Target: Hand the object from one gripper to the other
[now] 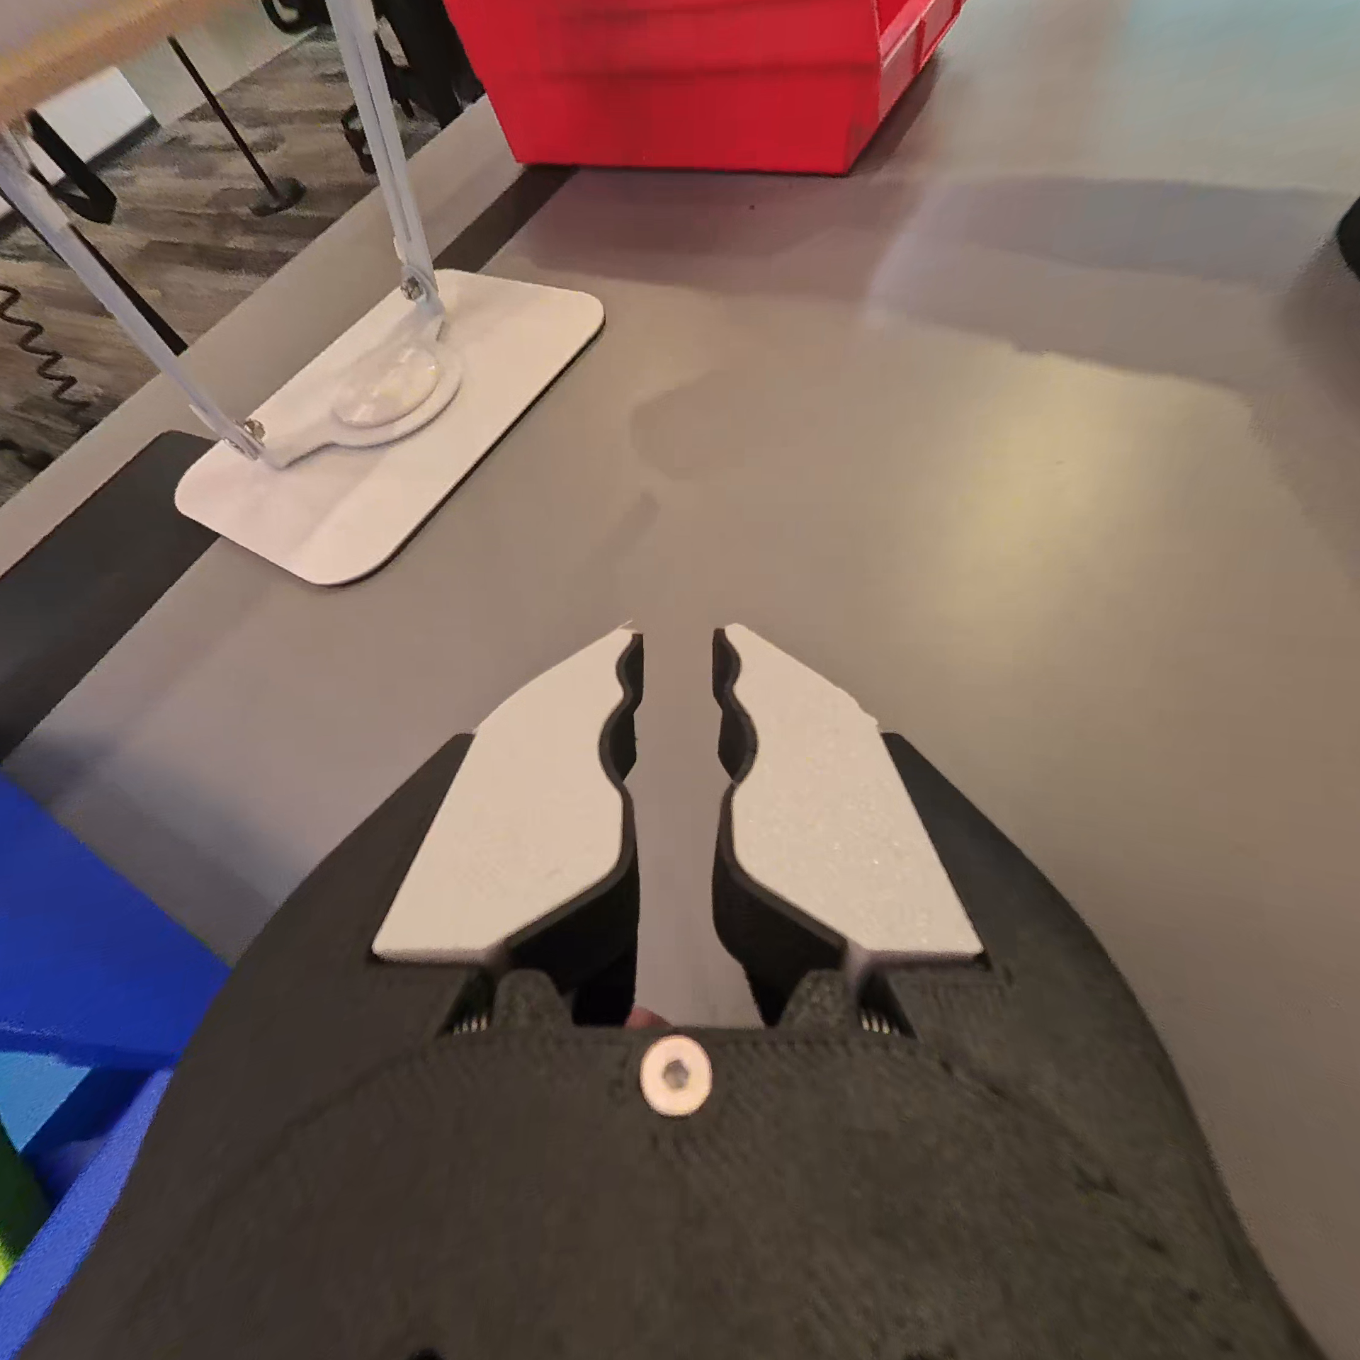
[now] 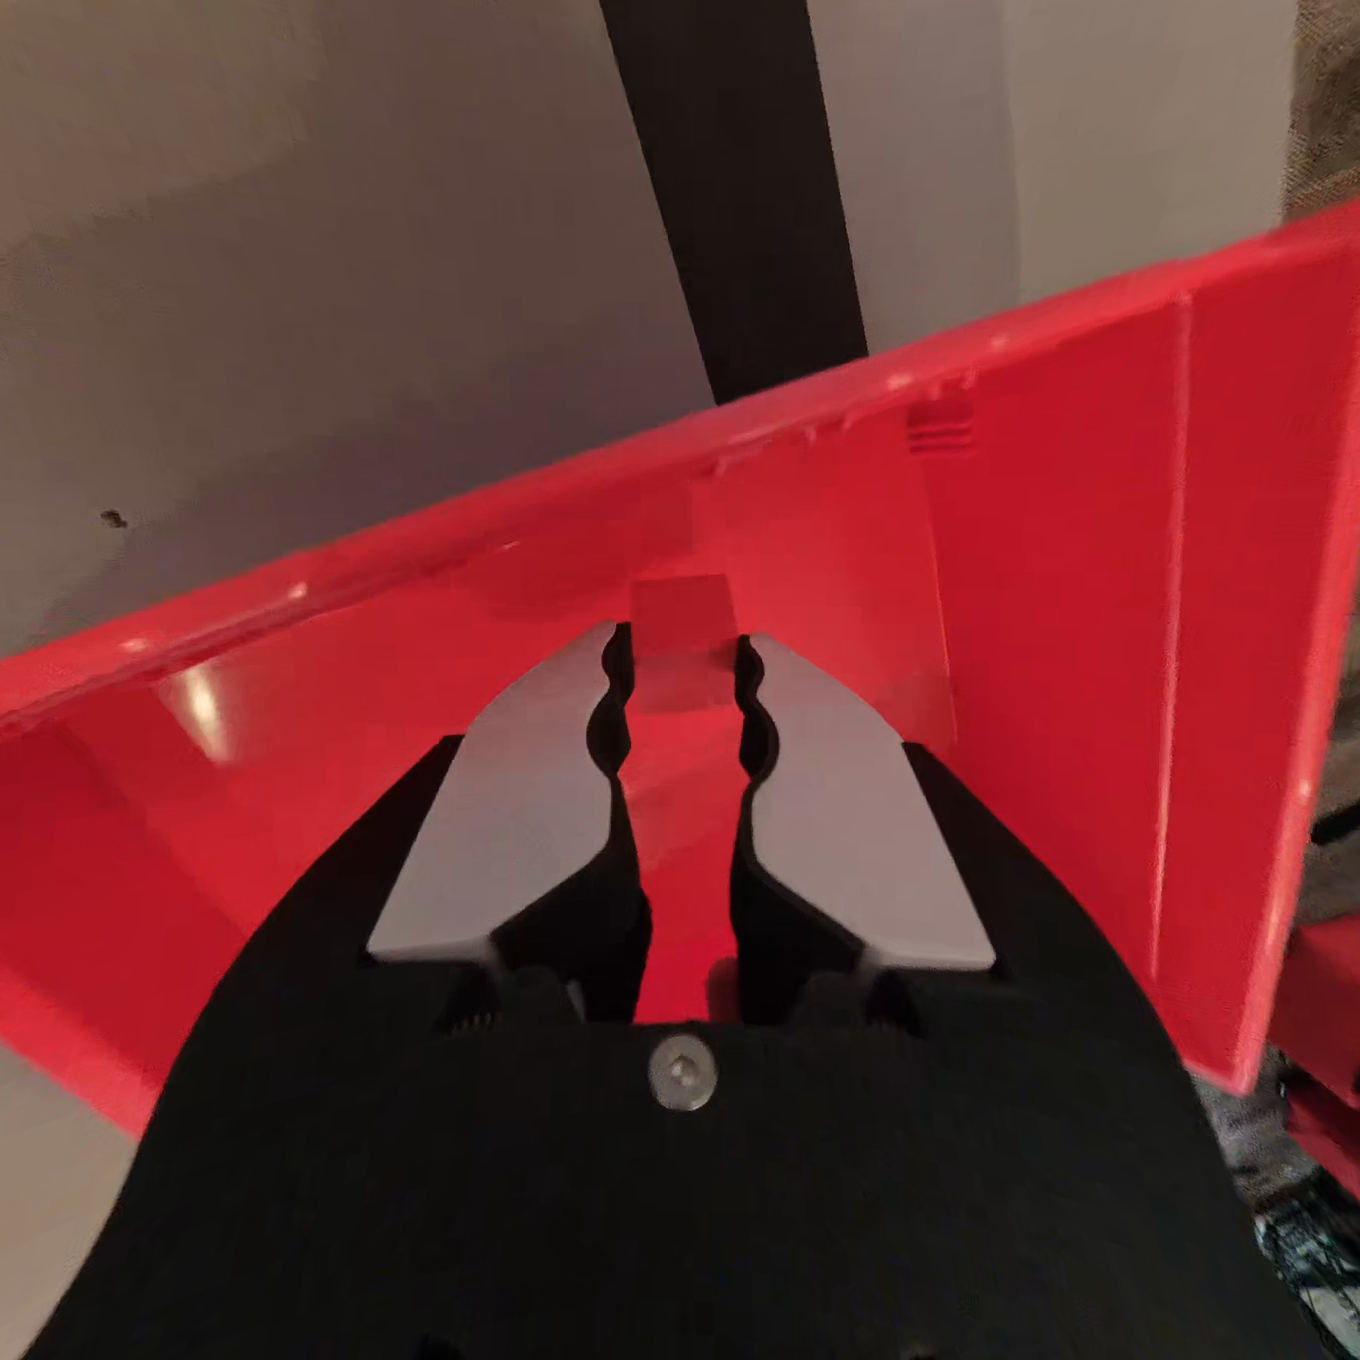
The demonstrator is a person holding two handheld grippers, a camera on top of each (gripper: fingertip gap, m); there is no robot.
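Note:
In the right wrist view my right gripper (image 2: 683, 640) reaches into a red bin (image 2: 1030, 589). A small red block (image 2: 681, 625) sits between its fingertips, and both pads touch its sides. The block is blurred and close in colour to the bin behind it. In the left wrist view my left gripper (image 1: 678, 640) hovers over the grey table (image 1: 957, 515). Its jaws stand a little apart with only bare table between them. The red bin (image 1: 684, 81) stands at the far side of the table in that view. The right gripper does not show there.
A white stand with a flat base (image 1: 412, 441) and slanted legs stands left of the left gripper. A blue bin (image 1: 88, 979) with something green (image 1: 15, 1207) inside is at the near left. The table's left edge drops to a carpeted floor. Some 45 cm of space lies between my two pairs of fingers. The flat base (image 1: 412, 441) lies some 25 cm from my left tips, 30 cm from my right tips.

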